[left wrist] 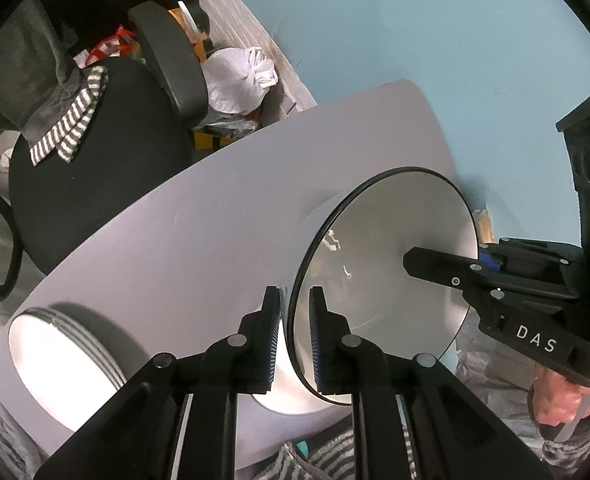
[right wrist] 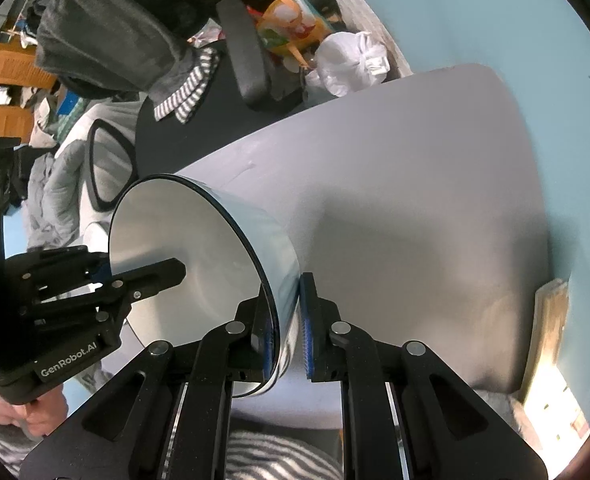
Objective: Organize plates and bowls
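Note:
A white bowl with a thin black rim (left wrist: 391, 256) is held up over the grey table (left wrist: 199, 216). My left gripper (left wrist: 295, 336) straddles its near rim, one finger inside and one outside, shut on it. My right gripper (right wrist: 287, 320) grips the opposite rim (right wrist: 255, 264) the same way. Each gripper shows in the other's view: the right one (left wrist: 447, 268) reaches into the bowl from the right, the left one (right wrist: 151, 272) from the left. A stack of white plates (left wrist: 67, 356) lies on the table at the left.
A black office chair (left wrist: 107, 136) with a striped cloth stands beyond the table's far edge. White plastic bags (left wrist: 239, 76) lie on the floor behind it. A wooden board (right wrist: 547, 344) leans by the table's right side. The wall (left wrist: 415, 40) is pale blue.

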